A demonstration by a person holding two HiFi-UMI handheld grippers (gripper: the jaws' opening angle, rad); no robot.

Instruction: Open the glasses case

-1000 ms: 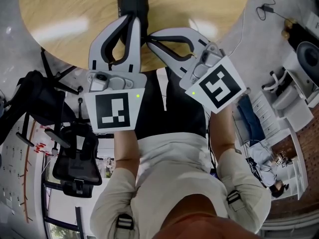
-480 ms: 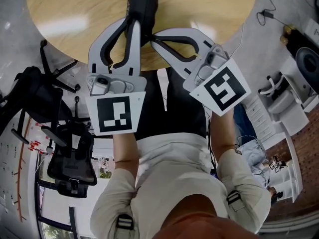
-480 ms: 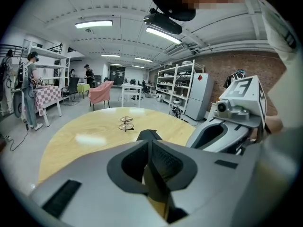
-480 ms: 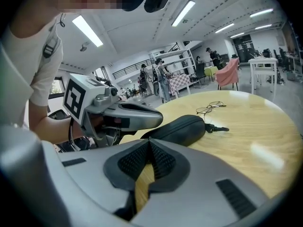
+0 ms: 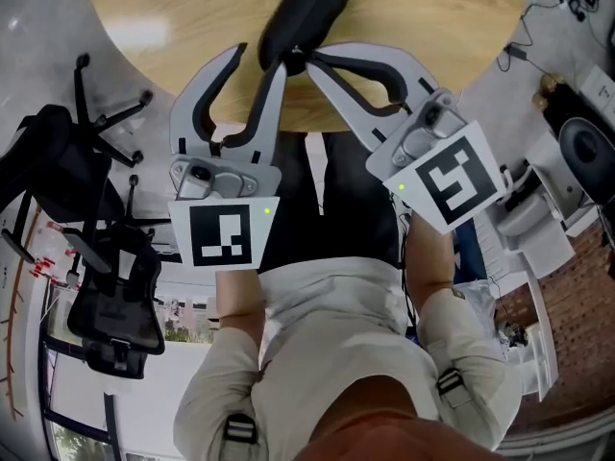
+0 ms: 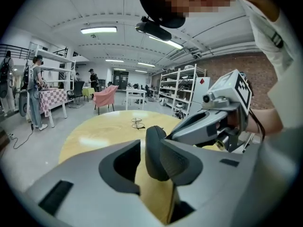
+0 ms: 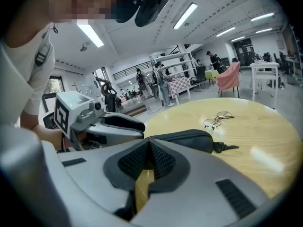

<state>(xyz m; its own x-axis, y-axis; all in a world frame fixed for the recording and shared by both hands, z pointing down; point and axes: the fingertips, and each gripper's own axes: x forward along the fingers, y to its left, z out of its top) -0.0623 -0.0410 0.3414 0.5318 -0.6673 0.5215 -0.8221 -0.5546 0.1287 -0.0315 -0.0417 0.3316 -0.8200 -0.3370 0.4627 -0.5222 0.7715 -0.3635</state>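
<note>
Gripping the near end of the black glasses case (image 5: 309, 10) in your right gripper (image 5: 300, 60), whose jaws are pressed together on it, you have the case over the round wooden table (image 5: 173, 8). Your left gripper (image 5: 259, 58) has just been opening its jaws. They stand spread, with that same end of the case between them, beside the right-hand pad and apart from the left-hand one. The case slants away from you, its zipper pull sticking out at the far end. Wire-rimmed glasses (image 7: 217, 118) lie on the table beyond, well apart.
</note>
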